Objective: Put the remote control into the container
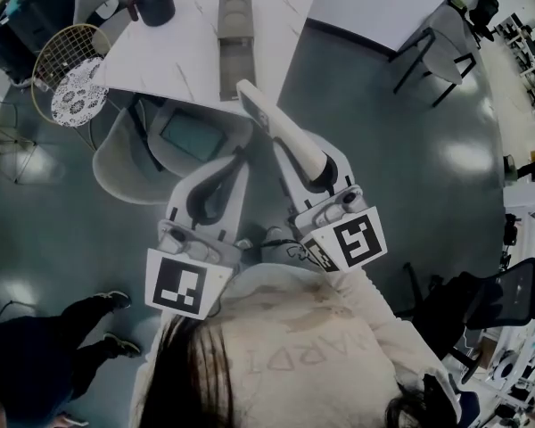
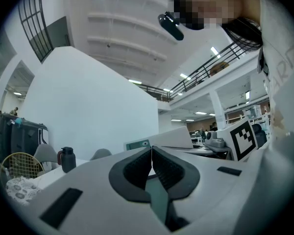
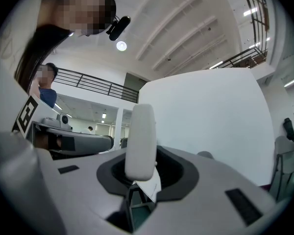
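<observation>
- Right hand-held gripper (image 3: 142, 174) is clenched on the near end of the remote control (image 3: 140, 141). Most of its length juts forward past the jaws, likely so the free end can lead into the container.
- Remote control: off-white, long, slim, with rounded ends and a smooth face. No buttons made out. It is carried in the air, its tip reaching toward the container's near end, not yet inside.
- Container (image 1: 234, 69): a narrow grey trough lying lengthwise on the white counter (image 1: 178, 56). It looks empty. Its long axis runs roughly in line with the remote control, which I judge favours a straight lowering-in.
- Left hand-held gripper (image 2: 152, 153): pads pressed together with nothing between them. It hangs beside the right one, seemingly idle.
</observation>
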`<move>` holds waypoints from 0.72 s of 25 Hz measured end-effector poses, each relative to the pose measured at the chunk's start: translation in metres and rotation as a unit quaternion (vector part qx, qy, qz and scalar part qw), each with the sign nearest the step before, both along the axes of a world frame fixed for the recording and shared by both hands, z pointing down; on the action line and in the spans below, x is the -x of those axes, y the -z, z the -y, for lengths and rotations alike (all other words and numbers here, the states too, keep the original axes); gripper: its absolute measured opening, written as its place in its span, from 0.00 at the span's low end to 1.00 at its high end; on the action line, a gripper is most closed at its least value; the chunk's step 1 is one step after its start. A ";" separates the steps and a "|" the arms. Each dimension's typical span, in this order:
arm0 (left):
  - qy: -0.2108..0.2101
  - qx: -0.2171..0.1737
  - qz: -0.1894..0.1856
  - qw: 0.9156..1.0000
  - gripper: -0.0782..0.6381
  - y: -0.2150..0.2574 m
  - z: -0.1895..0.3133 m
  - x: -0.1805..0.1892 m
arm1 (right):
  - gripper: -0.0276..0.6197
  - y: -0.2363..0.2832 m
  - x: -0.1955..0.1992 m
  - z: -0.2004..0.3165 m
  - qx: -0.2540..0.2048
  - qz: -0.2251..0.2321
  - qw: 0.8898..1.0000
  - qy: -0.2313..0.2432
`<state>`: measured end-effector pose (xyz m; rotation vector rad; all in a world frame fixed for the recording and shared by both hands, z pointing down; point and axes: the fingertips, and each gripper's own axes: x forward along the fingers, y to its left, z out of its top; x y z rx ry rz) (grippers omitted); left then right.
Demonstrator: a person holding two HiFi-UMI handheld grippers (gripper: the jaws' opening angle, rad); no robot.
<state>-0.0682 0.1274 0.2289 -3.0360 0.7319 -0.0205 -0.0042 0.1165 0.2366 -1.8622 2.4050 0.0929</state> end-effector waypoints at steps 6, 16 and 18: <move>0.001 0.008 0.003 1.000 0.13 -0.008 0.024 -0.010 | 0.18 -0.017 -0.015 0.033 0.017 -0.005 1.000 -0.005; 0.031 0.009 0.011 0.999 0.13 -0.010 0.076 -0.035 | 0.18 -0.050 -0.048 0.104 0.052 0.001 0.998 0.018; 0.039 0.008 0.010 0.999 0.13 -0.009 0.088 -0.039 | 0.18 -0.058 -0.053 0.120 0.062 -0.002 0.998 0.023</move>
